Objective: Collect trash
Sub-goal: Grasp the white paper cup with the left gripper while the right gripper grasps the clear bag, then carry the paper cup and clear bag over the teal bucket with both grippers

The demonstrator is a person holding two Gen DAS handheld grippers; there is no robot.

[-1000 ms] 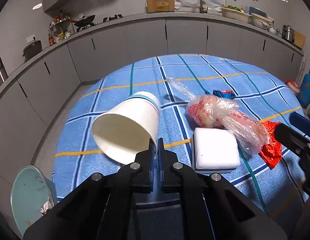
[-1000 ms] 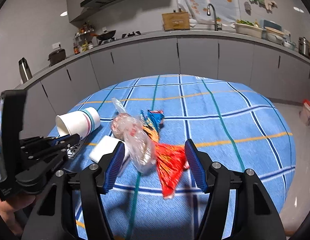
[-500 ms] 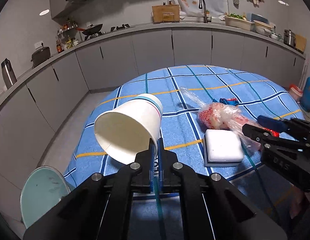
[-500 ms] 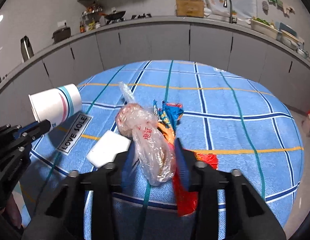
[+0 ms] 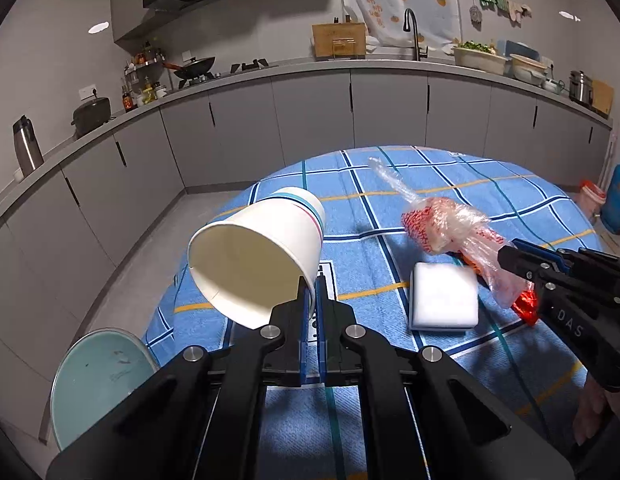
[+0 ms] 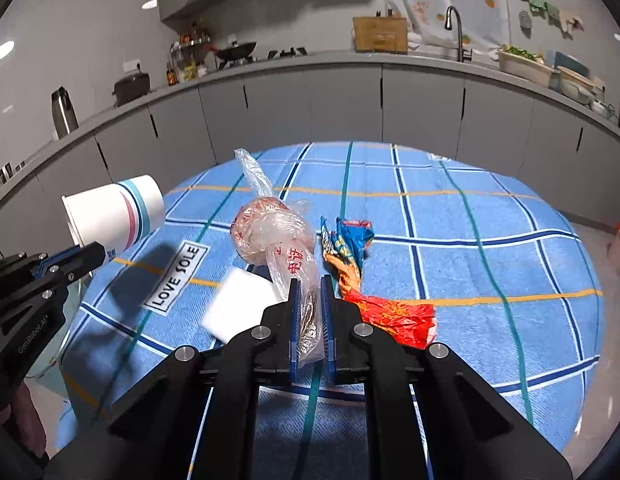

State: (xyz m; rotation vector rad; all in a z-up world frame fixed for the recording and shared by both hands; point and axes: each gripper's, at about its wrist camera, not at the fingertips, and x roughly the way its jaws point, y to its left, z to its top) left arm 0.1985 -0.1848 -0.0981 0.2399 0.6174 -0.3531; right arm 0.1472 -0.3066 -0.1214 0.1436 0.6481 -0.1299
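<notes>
My left gripper (image 5: 312,300) is shut on the rim of a white paper cup (image 5: 258,256) with teal and pink stripes, held tilted above the table's left edge; the cup also shows in the right wrist view (image 6: 114,214). My right gripper (image 6: 310,316) is shut on a clear plastic bag (image 6: 278,240) with reddish contents, lifted off the cloth; the bag also shows in the left wrist view (image 5: 450,224). A white foam box (image 5: 444,302) and a crumpled red, orange and blue wrapper (image 6: 374,300) lie on the blue checked tablecloth (image 6: 490,264).
A light teal trash bin (image 5: 98,380) stands on the floor below the table's left edge. Grey kitchen cabinets (image 5: 310,120) curve around the back. A blue gas cylinder (image 5: 618,196) stands at far right.
My right gripper has closed on the plastic bag and lifted it. My left gripper has raised the cup higher and moved it back towards the table's left edge.
</notes>
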